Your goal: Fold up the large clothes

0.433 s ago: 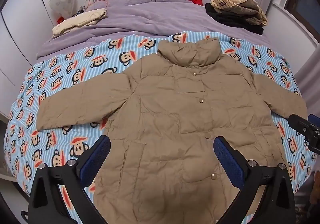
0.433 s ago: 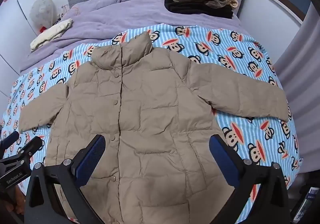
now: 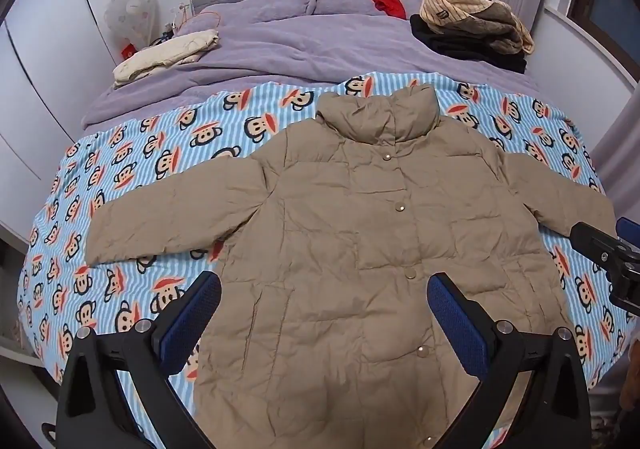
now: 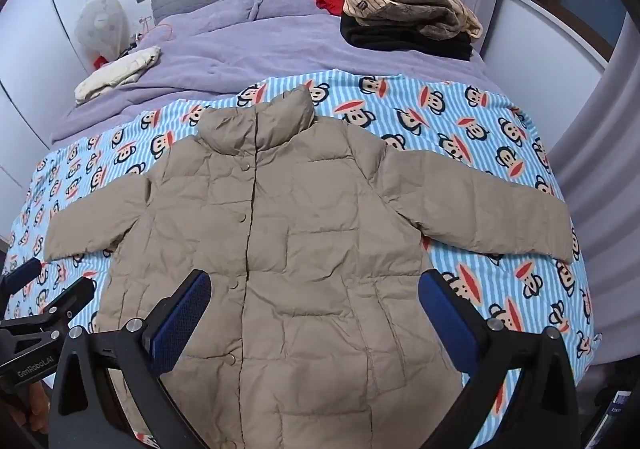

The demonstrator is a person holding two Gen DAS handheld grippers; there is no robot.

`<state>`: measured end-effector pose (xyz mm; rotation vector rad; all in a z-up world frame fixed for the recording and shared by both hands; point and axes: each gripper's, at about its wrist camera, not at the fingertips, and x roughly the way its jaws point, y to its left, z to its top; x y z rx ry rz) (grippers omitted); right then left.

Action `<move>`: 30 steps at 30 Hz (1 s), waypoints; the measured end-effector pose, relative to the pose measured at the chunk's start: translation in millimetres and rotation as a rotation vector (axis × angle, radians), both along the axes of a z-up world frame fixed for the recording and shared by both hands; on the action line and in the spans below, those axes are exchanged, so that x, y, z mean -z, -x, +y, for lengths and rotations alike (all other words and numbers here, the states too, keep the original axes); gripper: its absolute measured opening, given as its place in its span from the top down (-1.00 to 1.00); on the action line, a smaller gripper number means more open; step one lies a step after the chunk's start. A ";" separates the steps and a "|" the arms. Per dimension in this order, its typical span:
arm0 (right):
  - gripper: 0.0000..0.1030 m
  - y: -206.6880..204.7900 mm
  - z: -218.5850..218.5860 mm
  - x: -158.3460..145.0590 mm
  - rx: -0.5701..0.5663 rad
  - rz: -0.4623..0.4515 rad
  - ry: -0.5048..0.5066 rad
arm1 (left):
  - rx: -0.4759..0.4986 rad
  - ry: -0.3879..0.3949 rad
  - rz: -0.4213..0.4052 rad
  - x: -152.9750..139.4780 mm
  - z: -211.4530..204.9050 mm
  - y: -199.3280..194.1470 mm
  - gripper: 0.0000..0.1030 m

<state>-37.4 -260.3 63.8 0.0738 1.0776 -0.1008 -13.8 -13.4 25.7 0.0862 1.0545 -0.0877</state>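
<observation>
left tongs (image 4: 24, 313) read "genrobot.ai" beside jacket (image 4: 288, 241).

- The left gripper (image 3: 324, 313) has its two fingers spread wide apart, with nothing between them.
- Its blue pads (image 3: 192, 323) face each other across the gap, set on black finger arms that rise from the bottom corners of the left wrist view.
- The right gripper (image 4: 314, 309) is likewise spread wide and grips nothing.
- Its blue pads (image 4: 448, 315) face inward on black arms in the same way.
- Each gripper shows at the edge of the other's view: the right one at the right edge of the left wrist view, the left one at the lower left of the right wrist view.
</observation>
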 end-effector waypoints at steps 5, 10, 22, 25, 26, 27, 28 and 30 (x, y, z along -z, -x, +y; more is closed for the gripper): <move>-1.00 -1.0 2.2 -1.5 -0.006 0.000 -0.003 | -0.023 0.002 -0.001 0.3 3.8 -0.5 -1.00; -1.00 -1.8 4.3 -1.6 -0.013 0.001 0.000 | -0.031 0.000 -0.006 -0.2 5.4 -0.6 -1.00; -1.00 -3.7 5.7 -1.5 -0.015 0.003 0.005 | -0.033 0.001 0.006 2.4 5.1 -0.9 -1.00; -1.00 -4.1 5.9 -1.3 -0.018 0.003 0.006 | -0.033 0.000 0.005 2.5 4.9 -0.7 -1.00; -1.00 -4.2 6.9 -1.0 -0.020 0.005 0.007 | -0.034 0.000 0.005 2.6 5.0 -0.6 -1.00; -1.00 -4.3 7.1 -1.0 -0.019 0.004 0.007 | -0.034 0.001 0.005 2.7 5.1 -0.6 -1.00; -1.00 -4.5 7.3 -1.1 -0.019 0.004 0.006 | -0.033 0.002 0.006 2.8 5.2 -0.6 -1.00; -1.00 -4.6 7.6 -1.2 -0.018 0.004 0.008 | -0.033 0.000 0.005 2.6 5.1 -0.6 -1.00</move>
